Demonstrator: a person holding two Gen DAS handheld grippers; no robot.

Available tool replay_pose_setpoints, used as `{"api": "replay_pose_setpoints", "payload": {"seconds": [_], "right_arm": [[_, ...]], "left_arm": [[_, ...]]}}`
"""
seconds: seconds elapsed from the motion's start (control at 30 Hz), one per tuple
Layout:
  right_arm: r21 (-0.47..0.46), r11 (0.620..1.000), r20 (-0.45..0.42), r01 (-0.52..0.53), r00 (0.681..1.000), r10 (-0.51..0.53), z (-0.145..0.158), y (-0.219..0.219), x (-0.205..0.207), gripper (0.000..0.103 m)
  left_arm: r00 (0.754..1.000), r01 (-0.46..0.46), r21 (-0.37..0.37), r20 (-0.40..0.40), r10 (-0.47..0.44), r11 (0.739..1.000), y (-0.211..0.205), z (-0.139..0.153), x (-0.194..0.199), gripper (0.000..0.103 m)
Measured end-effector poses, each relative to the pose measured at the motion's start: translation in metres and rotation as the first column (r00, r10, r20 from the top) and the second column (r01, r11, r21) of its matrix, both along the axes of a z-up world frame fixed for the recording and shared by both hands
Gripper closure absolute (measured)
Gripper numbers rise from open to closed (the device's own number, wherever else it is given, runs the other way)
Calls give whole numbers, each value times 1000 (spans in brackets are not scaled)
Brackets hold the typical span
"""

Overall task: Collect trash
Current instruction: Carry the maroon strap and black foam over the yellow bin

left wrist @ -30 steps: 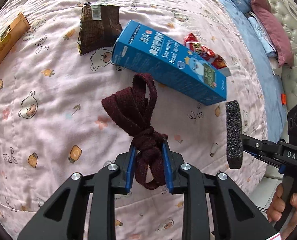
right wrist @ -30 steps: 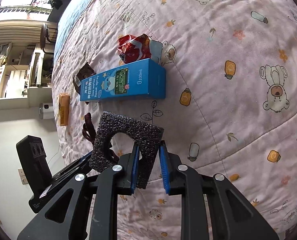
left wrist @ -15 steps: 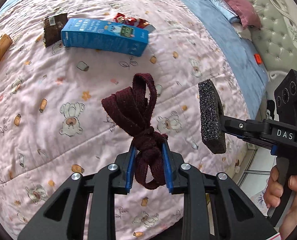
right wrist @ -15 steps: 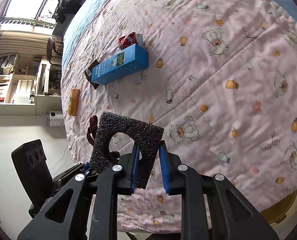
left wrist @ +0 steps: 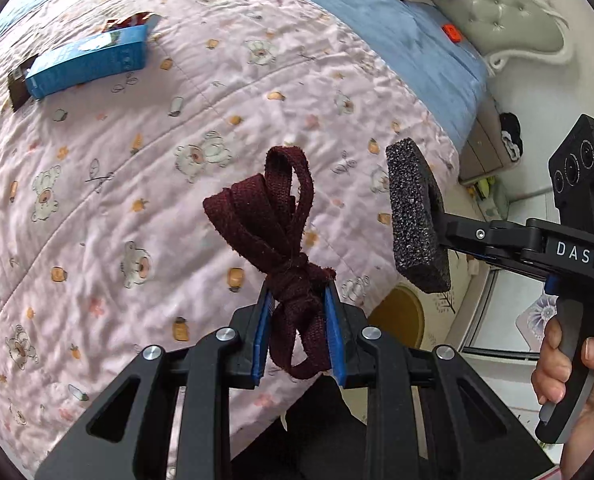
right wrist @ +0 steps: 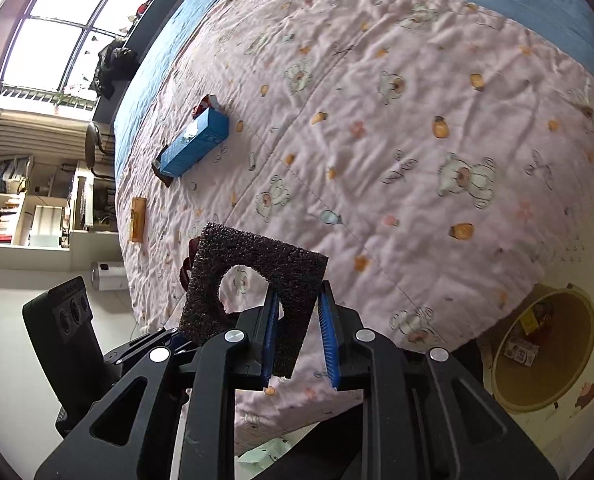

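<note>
Trash is gripped: left gripper clamps ribbon, right gripper foam; either may miss bin, lower right.

Strap between left gripper fingers; foam piece between right gripper fingers; box far ahead-left on quilt; bin right, beside bed.

Left gripper clamped on a knotted maroon strap, held above the bed edge. Right gripper closed on a black foam piece, just beside the left. Right hand wraps the handle.
</note>
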State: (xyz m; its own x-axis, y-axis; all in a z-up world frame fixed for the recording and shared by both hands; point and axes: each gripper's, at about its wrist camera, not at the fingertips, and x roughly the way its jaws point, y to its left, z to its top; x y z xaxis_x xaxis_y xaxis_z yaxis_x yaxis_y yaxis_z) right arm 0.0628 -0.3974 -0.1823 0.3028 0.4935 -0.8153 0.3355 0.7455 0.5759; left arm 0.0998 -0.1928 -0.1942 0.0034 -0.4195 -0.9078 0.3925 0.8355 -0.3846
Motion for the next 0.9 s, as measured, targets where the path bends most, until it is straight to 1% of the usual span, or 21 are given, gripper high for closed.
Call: {"api": "replay_pose_setpoints", "payload": {"seconds": [0.17,0.37,0.5,0.63,0.77,0.9], "right_arm": [[0,996,-3,90,996,-90,-1,-47,-49,83],[-7,980,-22,200,980,-200,-3,-113,-120,83],[-25,962,-42,273,961,-274,-7,-160,-173,83],[-37,939,-73,342,936,-344,-17,-200,-225,83],[-56,922,-111,382,916,-386,-28,-225,-271,83],[-49,906,-138,421,895,-424,-40,-241,-306,83]], "left_arm": [[995,101,0,-10,-101,995,-54,-4,-32,78],[976,215,-10,-35,-215,977,-130,-7,-79,78],[954,296,-11,-55,-296,955,-182,-14,-114,78],[926,369,-12,-83,-369,929,-228,-25,-151,78],[895,433,-13,-113,-432,901,-264,-37,-187,78],[867,481,-1,-147,-476,877,-290,-52,-218,78]]}}
